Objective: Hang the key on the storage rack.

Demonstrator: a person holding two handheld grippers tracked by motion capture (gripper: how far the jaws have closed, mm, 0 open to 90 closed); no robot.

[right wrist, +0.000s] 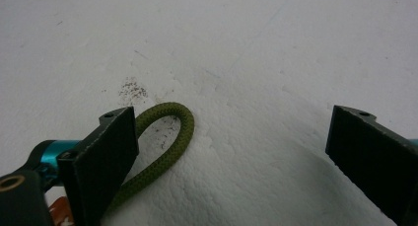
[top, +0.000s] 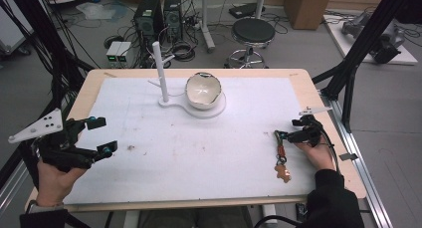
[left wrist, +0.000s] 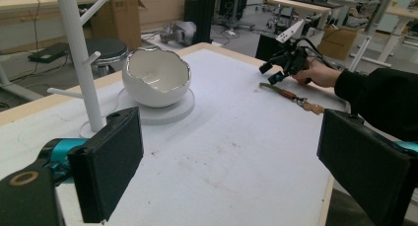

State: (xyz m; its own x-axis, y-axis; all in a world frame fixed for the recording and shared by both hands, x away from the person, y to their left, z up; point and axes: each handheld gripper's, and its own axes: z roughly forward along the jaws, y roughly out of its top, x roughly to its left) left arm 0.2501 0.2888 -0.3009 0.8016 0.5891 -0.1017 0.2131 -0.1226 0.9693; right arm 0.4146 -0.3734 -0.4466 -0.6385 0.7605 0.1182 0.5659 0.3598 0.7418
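Observation:
A keychain [top: 281,156] lies on the white mat [top: 199,153] at the right: a green cord loop [right wrist: 173,131], an orange middle piece and a brown bear-shaped charm [top: 282,174]. My right gripper [top: 286,129] stands open low over the loop end. In the right gripper view the gripper [right wrist: 231,152] has the loop curving out beside its left-hand jaw, with nothing pinched. My left gripper [top: 105,134] hovers open at the mat's left edge, holding nothing. In the left gripper view its jaws stand wide apart [left wrist: 231,152], with the right gripper [left wrist: 271,73] and the keychain [left wrist: 291,95] farther off.
A white bowl [top: 202,90] with a jagged gold rim sits on a round white base at the back centre. A white peg stand [top: 160,71] rises beside it. The wooden table edge [top: 326,118] frames the mat. A stool [top: 253,33] and computer cases stand behind.

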